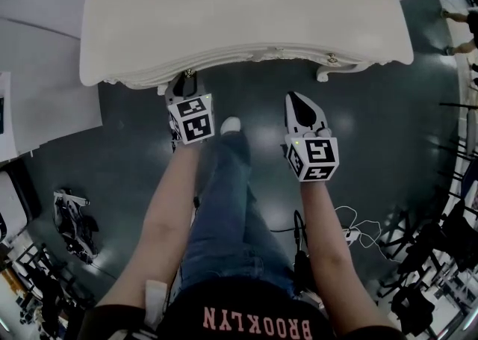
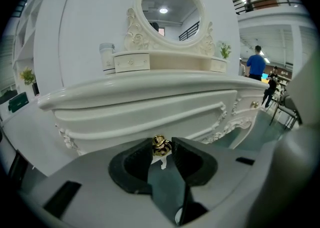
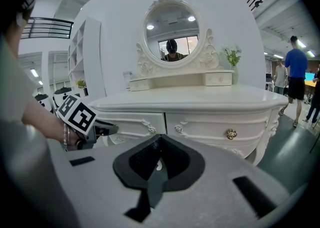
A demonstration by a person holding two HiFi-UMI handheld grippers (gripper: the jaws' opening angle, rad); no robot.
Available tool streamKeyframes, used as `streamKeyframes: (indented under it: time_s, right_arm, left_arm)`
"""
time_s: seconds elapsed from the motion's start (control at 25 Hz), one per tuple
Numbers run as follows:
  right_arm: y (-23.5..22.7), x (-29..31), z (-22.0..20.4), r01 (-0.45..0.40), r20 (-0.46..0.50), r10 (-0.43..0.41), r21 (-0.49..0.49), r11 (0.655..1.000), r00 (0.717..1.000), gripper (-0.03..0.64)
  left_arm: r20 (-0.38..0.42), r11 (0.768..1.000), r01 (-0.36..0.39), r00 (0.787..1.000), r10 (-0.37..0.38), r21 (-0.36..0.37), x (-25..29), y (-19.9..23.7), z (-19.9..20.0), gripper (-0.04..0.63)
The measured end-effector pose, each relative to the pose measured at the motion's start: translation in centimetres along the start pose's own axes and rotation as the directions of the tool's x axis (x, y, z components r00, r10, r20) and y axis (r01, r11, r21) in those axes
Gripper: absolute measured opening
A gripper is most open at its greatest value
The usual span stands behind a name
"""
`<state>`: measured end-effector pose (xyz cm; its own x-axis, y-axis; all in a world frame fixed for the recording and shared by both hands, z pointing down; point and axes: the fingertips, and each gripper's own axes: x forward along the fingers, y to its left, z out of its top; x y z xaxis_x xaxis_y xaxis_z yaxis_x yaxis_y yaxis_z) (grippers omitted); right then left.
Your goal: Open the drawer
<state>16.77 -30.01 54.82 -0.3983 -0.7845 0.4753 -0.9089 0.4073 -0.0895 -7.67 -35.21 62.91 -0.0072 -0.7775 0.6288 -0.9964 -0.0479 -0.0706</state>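
Left gripper (image 1: 187,81): closed on the knob (image 2: 160,145), which is pinched between its jaw tips. It tilts down at the desk's front, left half, so that a straight pull back would, I judge, bring the drawer out.
Right gripper (image 3: 160,142): jaws together with nothing between them. It hangs off the desk's front edge, right half, apart from it, and is probably the spare hand for this step.
Gripper make: smooth grey moulded shells with dark matte pads, each with a cube of black-and-white square markers behind.
Knob: small, brassy and shiny, lumpy and ornate, standing proud of the drawer front.
Drawer (image 2: 150,114): the left of two in the desk's front. It looks shut, level with its neighbour. The cream-painted face is bowed, with raised mouldings and carved scrolls at its corners.
Right knob (image 3: 231,134): the same gold kind, untouched.
Desk (image 1: 224,17): cream and glossy, with a curved front edge and rounded corners. The top is bare toward the front.
Back edge: an oval mirror (image 2: 170,9) in a carved frame above small drawers (image 2: 131,62), with a pale jar (image 2: 106,56) toward the left corner and a plant (image 3: 232,56) toward the right.
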Motion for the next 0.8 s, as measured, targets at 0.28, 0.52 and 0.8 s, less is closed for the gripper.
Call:
streamKeyframes:
  time_s: [0.28, 0.52, 0.8]
  right_arm:
    - [1.0, -1.5, -0.6, 0.006, 0.014, -0.006, 0.018, 1.0, 1.0, -0.003]
    - [1.3, -2.9, -1.6, 0.004, 0.016, -0.004, 0.023, 1.0, 1.0, -0.003]
    - [2.0, -4.1, -2.3, -0.006, 0.021, 0.006, 0.024, 1.0, 1.0, -0.003]
  left_arm:
    - [-0.025, 1.0, 0.009, 1.0, -0.009, -0.023, -1.7, -0.3, -1.4, 0.112]
    - [-0.045, 1.0, 0.015, 0.999, -0.016, -0.023, -3.2, -0.9, -2.9, 0.112]
    - [-0.045, 1.0, 0.011, 0.999, -0.012, -0.019, -4.6, -1.2, -4.4, 0.112]
